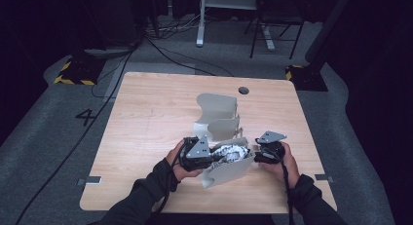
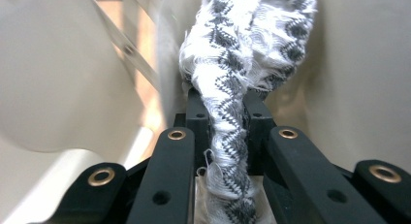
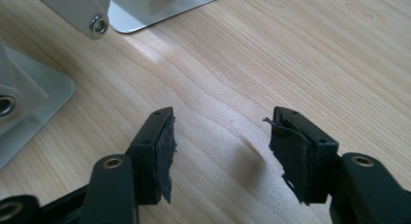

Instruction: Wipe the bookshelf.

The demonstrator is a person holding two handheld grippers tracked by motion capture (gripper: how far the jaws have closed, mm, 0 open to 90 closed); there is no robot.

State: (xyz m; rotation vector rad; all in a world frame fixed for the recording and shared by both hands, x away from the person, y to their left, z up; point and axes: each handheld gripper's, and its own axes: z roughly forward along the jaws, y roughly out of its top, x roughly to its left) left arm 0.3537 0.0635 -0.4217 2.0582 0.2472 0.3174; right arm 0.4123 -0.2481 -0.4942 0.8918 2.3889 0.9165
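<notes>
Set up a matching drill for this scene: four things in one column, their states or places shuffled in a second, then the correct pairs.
Things:
1. left tool
2. right tool
3. patterned cloth
4. dark round hole

States or places:
A. open, nothing between its jaws
B. black-and-white, pinched between jaws
C. in the far part of the wooden tabletop
D. shut on fabric, amid the beige curved panels

Pairs: 1-D, 2-A, 3-B, 4-C

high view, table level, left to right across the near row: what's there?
left gripper → patterned cloth in the grey holder → right gripper. A second grey holder stands behind, out of the row.
</notes>
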